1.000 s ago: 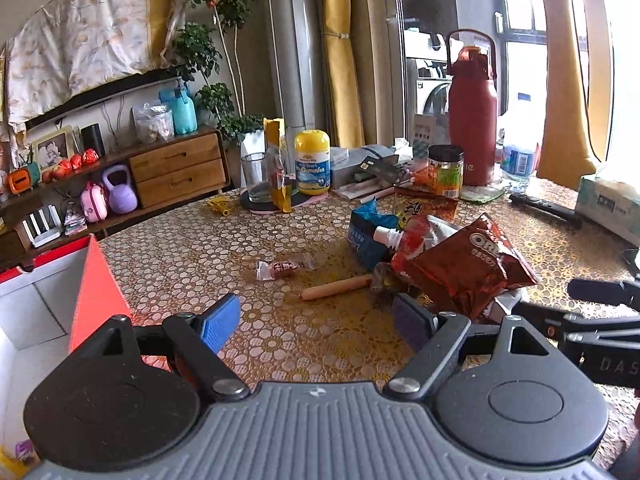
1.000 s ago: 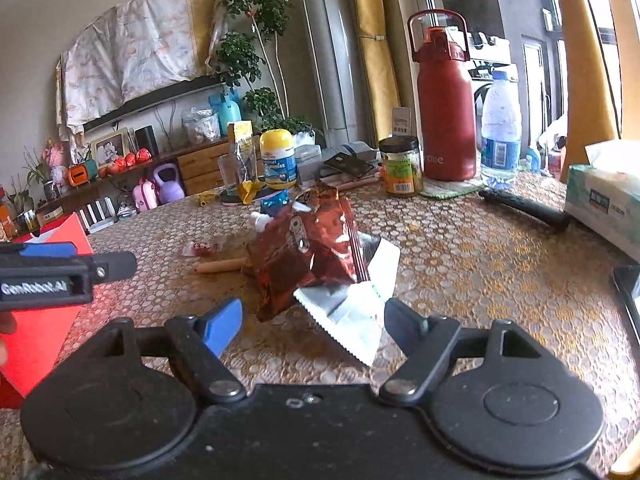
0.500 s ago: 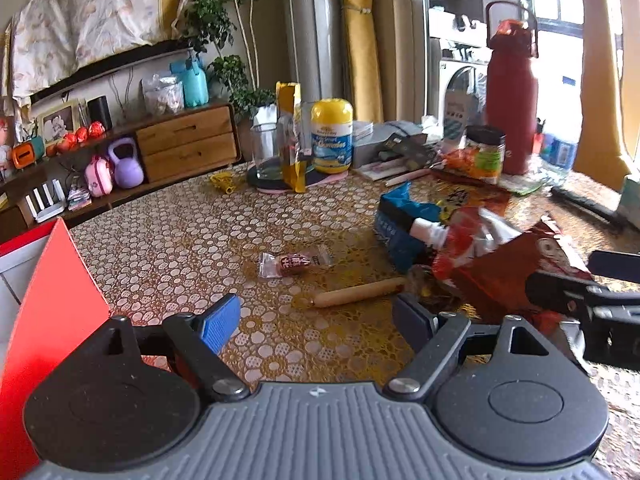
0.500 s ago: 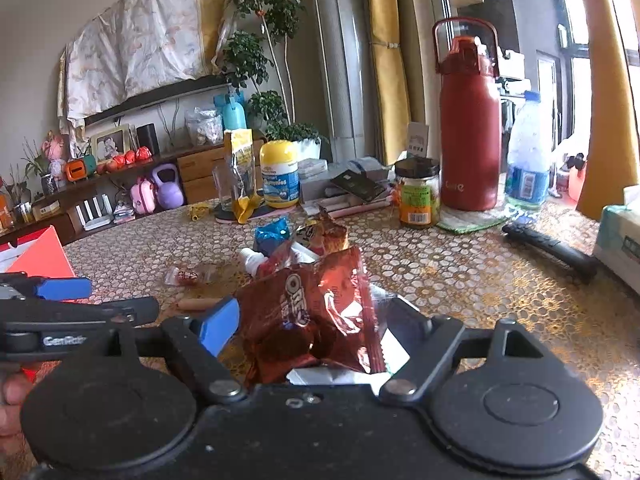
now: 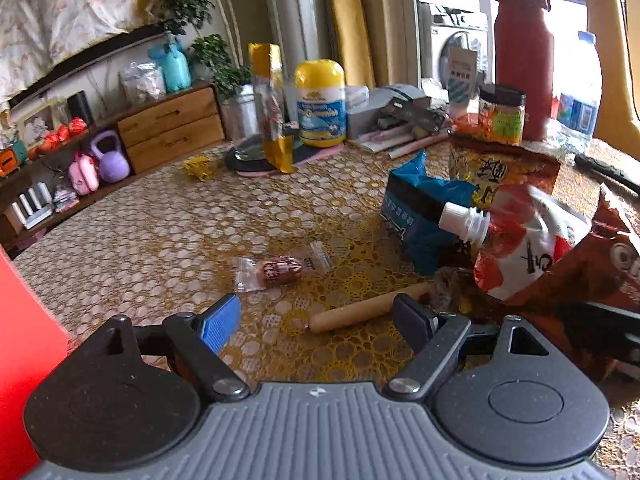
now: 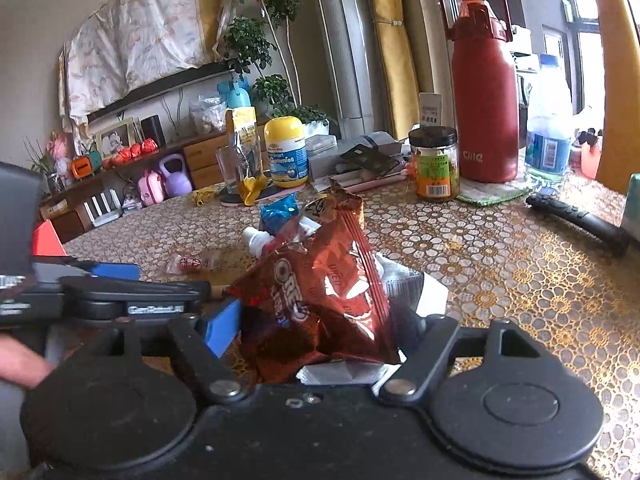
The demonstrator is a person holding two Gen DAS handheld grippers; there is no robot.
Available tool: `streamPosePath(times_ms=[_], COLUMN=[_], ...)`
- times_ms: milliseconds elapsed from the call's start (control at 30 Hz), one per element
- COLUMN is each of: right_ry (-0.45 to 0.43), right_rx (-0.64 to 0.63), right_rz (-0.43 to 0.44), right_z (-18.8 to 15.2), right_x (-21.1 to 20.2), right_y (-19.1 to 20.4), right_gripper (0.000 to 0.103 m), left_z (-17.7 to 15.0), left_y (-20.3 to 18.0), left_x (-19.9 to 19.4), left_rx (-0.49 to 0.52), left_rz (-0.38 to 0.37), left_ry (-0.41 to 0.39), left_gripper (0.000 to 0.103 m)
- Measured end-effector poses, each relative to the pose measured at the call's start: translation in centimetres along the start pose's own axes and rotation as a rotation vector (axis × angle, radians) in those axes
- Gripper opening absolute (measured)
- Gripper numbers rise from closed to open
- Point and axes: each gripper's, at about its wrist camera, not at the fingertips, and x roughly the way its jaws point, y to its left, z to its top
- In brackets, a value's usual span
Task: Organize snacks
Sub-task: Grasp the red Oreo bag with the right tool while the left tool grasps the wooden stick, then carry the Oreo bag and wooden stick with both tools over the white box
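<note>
Right wrist view: the right claw (image 6: 320, 326) has the brown Oreo bag (image 6: 320, 300) between its fingers, which press against the bag's sides; a white wrapper (image 6: 416, 288) lies beneath it on the counter (image 6: 500, 264). The left claw (image 6: 120, 276) reaches in from the left, just beside the bag.

In the left wrist view, the left claw (image 5: 316, 320) stands wide open, holding nothing, above a tan sausage stick (image 5: 360, 312). Just beyond lies a small wrapped candy (image 5: 280, 269). To the right lie a spouted pouch (image 5: 516, 240) and a blue packet (image 5: 420, 208). Farther back stand a yellow-capped gummies bottle (image 5: 320, 104) and a red flask (image 5: 524, 48).
</note>
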Motion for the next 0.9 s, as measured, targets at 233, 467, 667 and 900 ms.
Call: streamPosePath(times_ms=[233, 467, 667, 900], right_ry=[-0.004, -0.007, -0.008, -0.008], right_rx=[0.035, 0.061, 0.073, 0.079], right_rz=[0.025, 0.037, 0.041, 0.038], right_z=[0.0, -0.1, -0.1, -0.2], right_x=[-0.1, -0.2, -0.2, -0.4], right_y=[-0.4, -0.8, -0.9, -0.8], right_gripper=[0.07, 0.066, 0.065, 0.063], left_z=[-0.2, 0.3, 0.4, -0.2], left_y=[-0.1, -0.5, -0.4, -1.3], left_x=[1.6, 2.1, 2.2, 1.2], left_rx=[0.037, 0.057, 0.027, 0.053], left_rz=[-0.052, -0.133, -0.201, -0.172], left_ry=[0.002, -0.014, -0.007, -0.018], left_gripper=[0.083, 0.059, 0.032, 0.015])
